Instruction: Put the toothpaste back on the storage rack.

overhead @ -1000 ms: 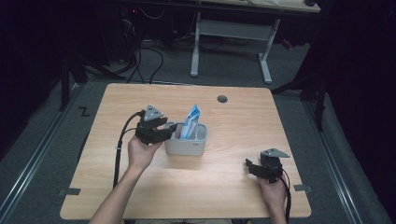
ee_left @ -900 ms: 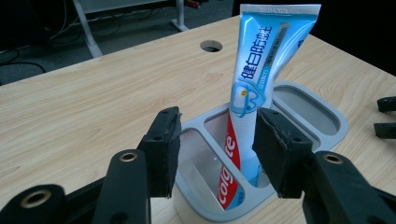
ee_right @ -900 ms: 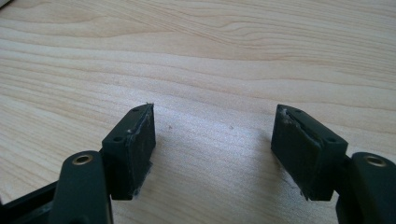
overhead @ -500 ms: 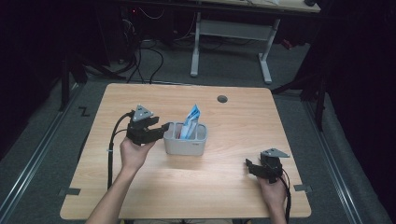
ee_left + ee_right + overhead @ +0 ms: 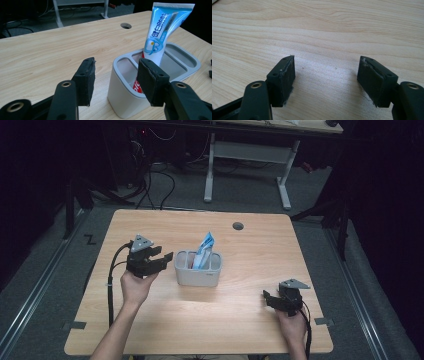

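A blue and white toothpaste tube stands tilted in a grey two-compartment holder at the middle of the wooden table. My left gripper hovers just left of the holder, open, with nothing between its jaws. Near the table's front right, my right gripper rests low over bare wood, open and holding nothing.
The wooden table has a round cable hole at the back. A black cable trails from the left gripper toward the front edge. Beyond the table stand a white desk frame and floor cables.
My left gripper has drawn back to the left, away from the holder and the tube. The right gripper has stayed where it was.
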